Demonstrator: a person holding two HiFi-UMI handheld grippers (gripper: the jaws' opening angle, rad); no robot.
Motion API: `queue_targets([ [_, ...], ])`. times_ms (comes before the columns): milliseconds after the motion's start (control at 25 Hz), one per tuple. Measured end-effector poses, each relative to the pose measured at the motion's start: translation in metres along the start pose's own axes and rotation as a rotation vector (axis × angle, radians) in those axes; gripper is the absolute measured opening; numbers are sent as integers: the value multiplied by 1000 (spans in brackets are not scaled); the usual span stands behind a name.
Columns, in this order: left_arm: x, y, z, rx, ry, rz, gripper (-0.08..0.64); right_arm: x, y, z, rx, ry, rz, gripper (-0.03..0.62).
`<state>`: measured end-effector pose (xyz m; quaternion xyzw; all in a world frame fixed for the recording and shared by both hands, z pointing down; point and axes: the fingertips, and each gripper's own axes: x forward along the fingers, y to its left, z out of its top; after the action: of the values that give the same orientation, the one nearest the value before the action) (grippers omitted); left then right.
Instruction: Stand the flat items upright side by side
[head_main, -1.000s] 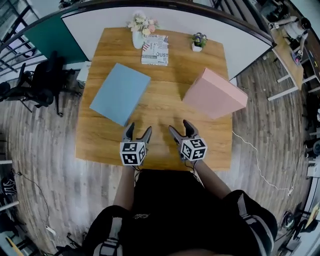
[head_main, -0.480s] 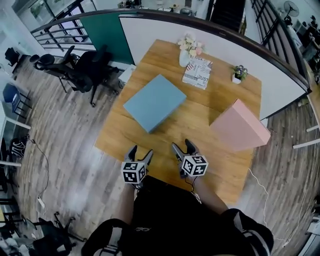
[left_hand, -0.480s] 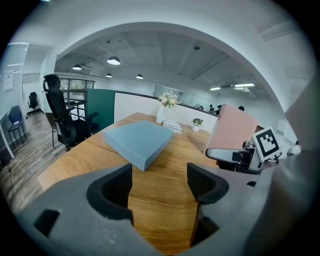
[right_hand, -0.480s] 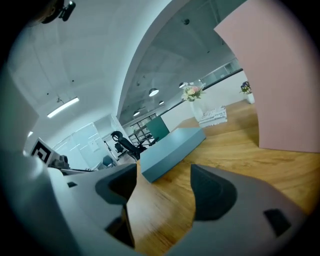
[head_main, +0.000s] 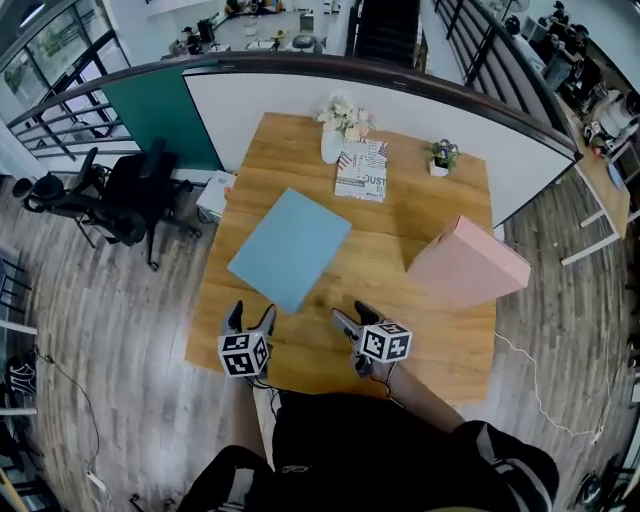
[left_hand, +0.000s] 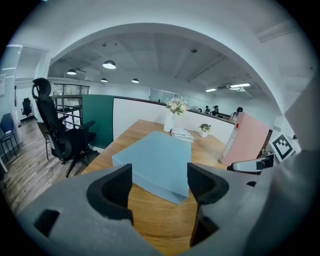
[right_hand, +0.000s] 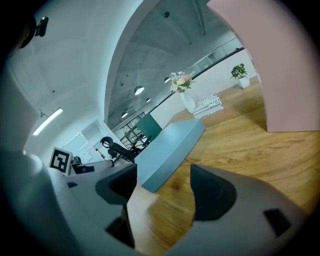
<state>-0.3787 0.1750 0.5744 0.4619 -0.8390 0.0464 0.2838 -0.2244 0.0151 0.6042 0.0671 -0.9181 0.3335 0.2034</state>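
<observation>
A flat light-blue box (head_main: 290, 247) lies on the wooden table (head_main: 440, 330), left of centre. At the table's right side a pink box (head_main: 468, 264) rises taller than the blue one. My left gripper (head_main: 252, 316) is at the table's front left, open and empty, just short of the blue box's near corner (left_hand: 160, 162). My right gripper (head_main: 352, 315) is at the front middle, also open with nothing in it. In the right gripper view the blue box (right_hand: 170, 145) lies ahead to the left and the pink box (right_hand: 270, 65) looms close on the right.
At the table's far edge stand a white vase of flowers (head_main: 333, 135), a magazine (head_main: 362, 170) and a small potted plant (head_main: 441, 158). A white partition (head_main: 420, 105) curves behind. A black office chair (head_main: 130, 195) stands on the floor to the left.
My left gripper has moved left along the table's front edge, so the gap between the grippers is wider. The right gripper has shifted a little and rolled. The head view has swung round.
</observation>
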Motion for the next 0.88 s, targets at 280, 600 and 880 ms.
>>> queue_targets([
  [280, 66, 56, 59, 33, 40, -167, 347, 69, 21, 21, 115, -57, -100, 339],
  [600, 159, 94, 80, 136, 189, -307, 377, 124, 11, 20, 254, -55, -219, 339],
  [880, 205, 88, 46, 208, 343, -431, 390, 147, -5, 16, 195, 10, -300, 356],
])
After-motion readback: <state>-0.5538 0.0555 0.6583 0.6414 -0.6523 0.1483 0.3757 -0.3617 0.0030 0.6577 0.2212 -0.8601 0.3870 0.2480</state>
